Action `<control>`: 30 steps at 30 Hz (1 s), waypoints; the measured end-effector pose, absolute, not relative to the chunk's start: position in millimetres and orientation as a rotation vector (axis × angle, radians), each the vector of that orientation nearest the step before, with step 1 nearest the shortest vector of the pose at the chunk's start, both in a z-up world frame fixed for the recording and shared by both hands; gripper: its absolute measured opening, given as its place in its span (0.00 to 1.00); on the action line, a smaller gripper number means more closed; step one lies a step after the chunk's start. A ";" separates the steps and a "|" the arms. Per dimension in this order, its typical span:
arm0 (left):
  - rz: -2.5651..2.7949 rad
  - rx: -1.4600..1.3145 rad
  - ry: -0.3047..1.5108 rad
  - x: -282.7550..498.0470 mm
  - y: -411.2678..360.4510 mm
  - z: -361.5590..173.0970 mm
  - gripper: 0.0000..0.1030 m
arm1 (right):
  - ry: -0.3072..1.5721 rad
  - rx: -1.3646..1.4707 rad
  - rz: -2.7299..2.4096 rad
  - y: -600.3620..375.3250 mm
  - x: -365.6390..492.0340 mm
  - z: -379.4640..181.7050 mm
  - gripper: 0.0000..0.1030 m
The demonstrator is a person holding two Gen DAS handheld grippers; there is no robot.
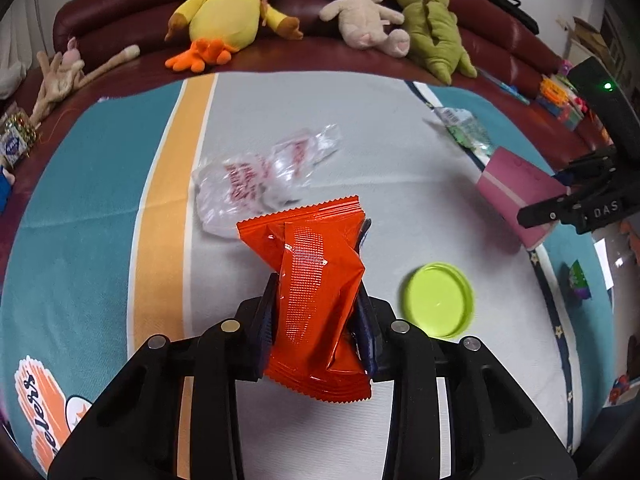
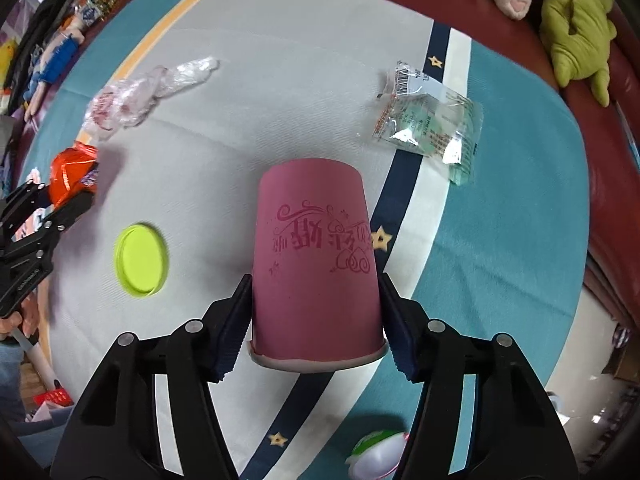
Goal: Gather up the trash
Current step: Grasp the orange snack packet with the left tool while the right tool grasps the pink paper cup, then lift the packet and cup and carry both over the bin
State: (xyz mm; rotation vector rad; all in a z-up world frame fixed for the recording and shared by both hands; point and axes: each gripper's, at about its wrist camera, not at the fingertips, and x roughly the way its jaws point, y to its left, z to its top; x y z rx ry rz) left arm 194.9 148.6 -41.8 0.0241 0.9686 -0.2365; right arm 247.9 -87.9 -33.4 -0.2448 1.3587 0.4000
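My left gripper [image 1: 318, 300] is shut on a crumpled orange snack wrapper [image 1: 316, 292] and holds it above the striped blanket [image 1: 96, 184]. My right gripper [image 2: 316, 300] is shut on a pink paper cup [image 2: 314, 264], held on its side with the rim toward the camera. The cup also shows at the right of the left wrist view [image 1: 516, 188]. The wrapper shows at the left of the right wrist view [image 2: 70, 174]. On the blanket lie a clear crumpled plastic bag [image 1: 260, 180], a lime-green lid [image 1: 438, 300] and a clear green-printed packet [image 2: 430, 122].
A dark red sofa [image 1: 120, 4] behind the blanket holds a yellow duck plush [image 1: 228, 12], a beige plush [image 1: 364, 20] and a green plush [image 1: 432, 24]. Small toys lie along the sofa's right side [image 1: 560, 100]. A green-and-white object [image 2: 378, 454] sits at the near edge.
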 end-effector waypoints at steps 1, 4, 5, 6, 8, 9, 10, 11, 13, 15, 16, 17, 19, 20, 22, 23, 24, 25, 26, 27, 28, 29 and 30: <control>-0.240 0.031 0.963 192.1 145.0 -38.4 0.34 | 1.351 -0.233 0.405 -89.6 244.2 -29.6 0.56; -0.249 0.039 0.945 183.2 135.8 -27.2 0.33 | 1.316 -0.206 0.408 -98.5 230.2 -15.4 0.56; -0.253 0.043 0.938 180.1 132.1 -23.1 0.33 | 1.308 -0.196 0.410 -103.9 227.3 -12.2 0.56; -0.257 0.047 0.930 176.9 128.2 -19.1 0.33 | 1.296 -0.176 0.414 -109.2 220.6 -6.7 0.56; -0.276 0.053 0.918 169.8 118.1 -10.5 0.33 | 1.281 -0.149 0.417 -117.7 210.8 0.2 0.56; -0.286 0.058 0.914 166.7 112.5 -7.0 0.33 | 1.275 -0.138 0.416 -121.8 206.6 3.1 0.56; -0.298 0.069 0.908 162.5 104.6 -2.8 0.33 | 1.266 -0.121 0.415 -129.1 200.8 7.2 0.56; -0.310 0.080 0.904 158.7 96.7 0.6 0.33 | 1.258 -0.104 0.414 -136.5 196.5 11.1 0.56; -0.332 0.096 0.899 153.4 82.4 5.5 0.33 | 1.247 -0.076 0.408 -148.7 190.6 14.9 0.56; -0.353 0.111 0.896 148.9 66.2 9.9 0.33 | 1.236 -0.047 0.401 -162.3 179.0 19.3 0.56; -0.365 0.116 0.896 146.7 58.1 11.6 0.33 | 1.233 -0.038 0.398 -164.4 172.7 19.4 0.56; -0.377 0.122 0.895 144.4 50.3 13.1 0.33 | 1.228 -0.024 0.394 -171.3 165.9 21.2 0.56; -0.402 0.139 0.889 139.0 31.1 16.7 0.33 | 1.214 0.006 0.383 -187.3 153.2 25.3 0.56; -0.414 0.144 0.888 137.3 23.2 17.9 0.33 | 1.208 0.019 0.379 -194.5 148.8 27.1 0.56; -0.440 0.158 0.885 132.7 5.1 20.6 0.33 | 1.192 0.052 0.368 -213.0 139.2 31.0 0.56; -0.452 0.168 0.883 130.6 -4.5 22.0 0.33 | 1.186 0.067 0.363 -221.6 135.7 31.9 0.56; -0.466 0.176 0.881 128.5 -14.6 23.2 0.33 | 1.179 0.083 0.358 -229.8 131.8 32.9 0.56; -0.479 0.183 0.879 126.3 -23.1 24.6 0.33 | 1.170 0.100 0.354 -240.4 126.1 34.5 0.56; -0.490 0.188 0.878 124.8 -31.5 25.7 0.33 | 1.163 0.112 0.349 -248.3 121.8 35.4 0.56; -0.504 0.195 0.876 123.1 -41.9 26.9 0.33 | 1.157 0.123 0.344 -256.2 116.9 36.4 0.56; -0.516 0.201 0.875 121.8 -50.4 27.9 0.33 | 1.149 0.140 0.337 -267.6 110.9 37.3 0.56; -0.529 0.210 0.873 120.1 -60.7 28.9 0.33 | 1.146 0.150 0.333 -274.7 108.5 37.8 0.56; -0.544 0.221 0.872 118.2 -72.2 29.7 0.33 | 1.140 0.162 0.327 -283.3 104.3 38.2 0.56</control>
